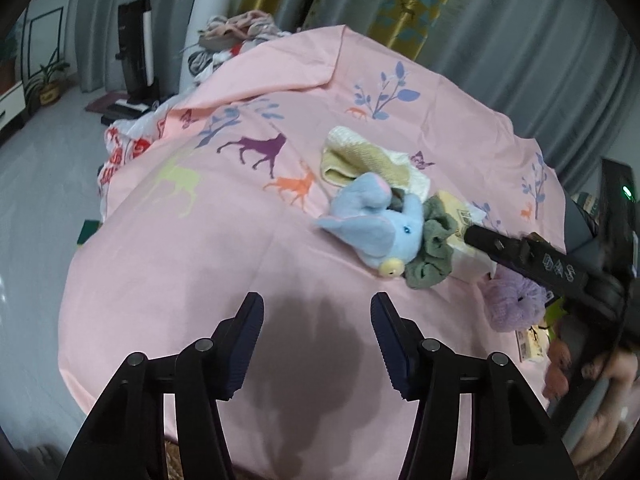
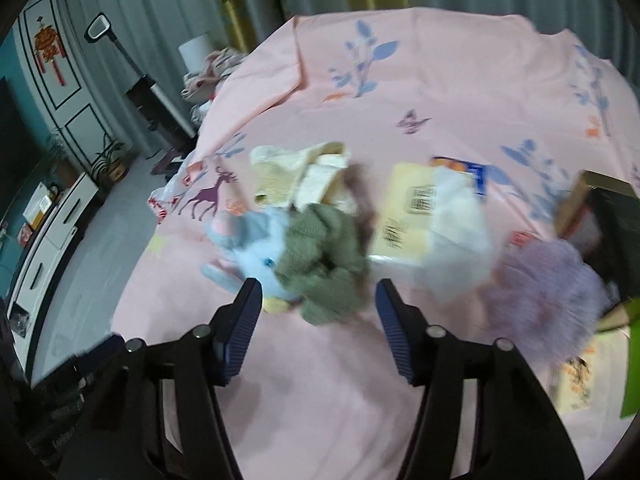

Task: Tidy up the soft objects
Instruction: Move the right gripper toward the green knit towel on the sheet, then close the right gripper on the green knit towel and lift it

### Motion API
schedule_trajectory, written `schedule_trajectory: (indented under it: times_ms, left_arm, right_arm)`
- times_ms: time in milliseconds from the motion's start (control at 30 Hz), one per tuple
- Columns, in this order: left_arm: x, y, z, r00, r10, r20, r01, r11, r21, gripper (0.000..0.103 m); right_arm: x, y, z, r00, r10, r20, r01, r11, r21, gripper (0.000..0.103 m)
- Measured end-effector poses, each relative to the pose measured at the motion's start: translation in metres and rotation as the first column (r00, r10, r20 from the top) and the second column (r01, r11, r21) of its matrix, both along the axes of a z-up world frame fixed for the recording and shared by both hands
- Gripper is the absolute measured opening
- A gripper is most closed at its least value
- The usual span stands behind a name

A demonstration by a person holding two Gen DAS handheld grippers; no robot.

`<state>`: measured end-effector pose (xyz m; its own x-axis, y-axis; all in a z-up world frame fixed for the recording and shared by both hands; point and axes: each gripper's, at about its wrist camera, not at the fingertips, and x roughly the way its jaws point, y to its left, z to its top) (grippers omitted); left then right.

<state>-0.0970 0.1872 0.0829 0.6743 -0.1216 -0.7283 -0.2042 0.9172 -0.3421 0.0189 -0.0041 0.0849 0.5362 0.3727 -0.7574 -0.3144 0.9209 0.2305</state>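
A blue plush elephant [image 1: 374, 226] lies on a pink printed sheet [image 1: 224, 240], against a green scrunchie [image 1: 430, 254], a yellow-and-white towel [image 1: 368, 158] and a tissue pack [image 1: 460, 210]. A purple fluffy scrunchie [image 1: 514, 304] lies to the right. My left gripper [image 1: 316, 320] is open and empty, short of the pile. My right gripper [image 2: 318, 300] is open, its fingers either side of the green scrunchie [image 2: 326, 260], with the elephant [image 2: 250, 246] to the left, the tissue pack [image 2: 412, 208] and purple scrunchie [image 2: 548, 284] to the right. The right gripper's finger [image 1: 520, 252] shows in the left wrist view.
A pile of clothes [image 1: 236, 36] lies at the sheet's far edge beside a white cylinder [image 1: 206, 20] and a black upright appliance [image 1: 136, 52]. A dark box [image 2: 604, 232] stands at the right. Grey curtains hang behind. A white cabinet [image 2: 52, 236] stands on the left.
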Motion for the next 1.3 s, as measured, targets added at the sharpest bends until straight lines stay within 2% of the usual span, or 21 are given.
schedule_trajectory:
  times_ms: [67,133,200,233,267,433,533,633,733,800,867,900,933,1000,1033,1067,1167,1300]
  left_arm:
    - [0.000,0.001,-0.003,1.000,0.000,-0.009,0.000,1.000,-0.007,0.057]
    - [0.000,0.001,-0.004,1.000,-0.006,-0.012,0.005,1.000,-0.014,0.057]
    - [0.000,0.000,-0.004,1.000,-0.010,-0.015,0.010,1.000,-0.018,0.057]
    - [-0.001,0.000,-0.004,1.000,-0.017,-0.014,0.016,1.000,-0.021,0.057]
    - [-0.001,-0.001,-0.004,1.000,-0.021,-0.014,0.021,1.000,-0.022,0.057]
    - [0.001,-0.010,-0.001,0.999,-0.052,-0.013,0.052,0.998,-0.029,0.057]
    - [0.002,-0.022,0.002,0.997,-0.075,-0.009,0.075,0.997,-0.023,0.057]
    - [0.005,-0.037,0.002,0.994,-0.108,-0.013,0.108,0.994,-0.017,0.057]
    - [0.008,-0.057,-0.001,0.988,-0.154,-0.024,0.154,0.988,-0.014,0.057]
    - [0.011,-0.070,-0.005,0.982,-0.186,-0.038,0.185,0.983,-0.015,0.059]
    - [0.013,-0.085,-0.009,0.975,-0.219,-0.047,0.218,0.976,-0.024,0.070]
    - [0.014,-0.093,-0.011,0.970,-0.235,-0.054,0.234,0.972,-0.029,0.072]
    - [0.015,-0.102,-0.014,0.965,-0.257,-0.059,0.255,0.966,-0.037,0.075]
    - [0.017,-0.115,-0.018,0.955,-0.289,-0.071,0.286,0.957,-0.053,0.077]
    - [0.018,-0.123,-0.021,0.949,-0.306,-0.077,0.302,0.951,-0.064,0.077]
    - [0.019,-0.130,-0.024,0.944,-0.321,-0.080,0.316,0.946,-0.077,0.077]
    - [0.021,-0.147,-0.032,0.931,-0.355,-0.090,0.345,0.932,-0.105,0.077]
    - [0.021,-0.167,-0.042,0.906,-0.408,-0.109,0.392,0.909,-0.141,0.077]
  right_arm:
    - [0.016,0.006,-0.005,0.999,-0.024,-0.041,0.025,0.999,0.022,0.072]
    - [0.029,0.010,-0.011,0.997,-0.036,-0.062,0.037,0.999,0.013,0.071]
    - [0.039,0.011,-0.019,0.996,-0.040,-0.083,0.041,0.999,0.005,0.046]
    - [0.045,0.007,-0.021,0.994,-0.033,-0.106,0.035,0.999,0.015,0.009]
    - [0.046,0.004,-0.024,0.991,-0.027,-0.131,0.033,0.998,0.048,0.006]
    - [0.018,-0.021,-0.001,0.997,0.019,-0.074,-0.007,0.988,0.153,0.006]
    - [-0.014,-0.041,0.023,0.996,0.084,-0.040,-0.071,0.965,0.252,0.006]
    - [-0.046,-0.066,0.024,0.990,0.116,-0.081,-0.080,0.931,0.355,0.006]
    - [-0.061,-0.085,0.002,0.979,0.104,-0.177,-0.028,0.922,0.387,0.009]
    - [-0.068,-0.099,-0.017,0.972,0.034,-0.234,0.047,0.942,0.333,0.009]
    - [-0.072,-0.115,-0.036,0.956,-0.042,-0.290,0.122,0.957,0.264,0.010]
    - [-0.071,-0.121,-0.042,0.948,-0.074,-0.308,0.150,0.961,0.233,0.010]
    - [-0.072,-0.127,-0.046,0.941,-0.107,-0.320,0.177,0.964,0.198,0.015]
    - [-0.072,-0.140,-0.045,0.938,-0.157,-0.309,0.210,0.967,0.143,0.036]
    - [-0.073,-0.145,-0.043,0.939,-0.182,-0.293,0.226,0.966,0.124,0.062]
    - [-0.075,-0.150,-0.038,0.941,-0.213,-0.264,0.248,0.963,0.106,0.076]
    - [-0.071,-0.154,-0.030,0.951,-0.210,-0.226,0.239,0.965,0.110,0.077]
    - [-0.061,-0.147,-0.041,0.956,-0.140,-0.256,0.186,0.969,0.164,0.077]
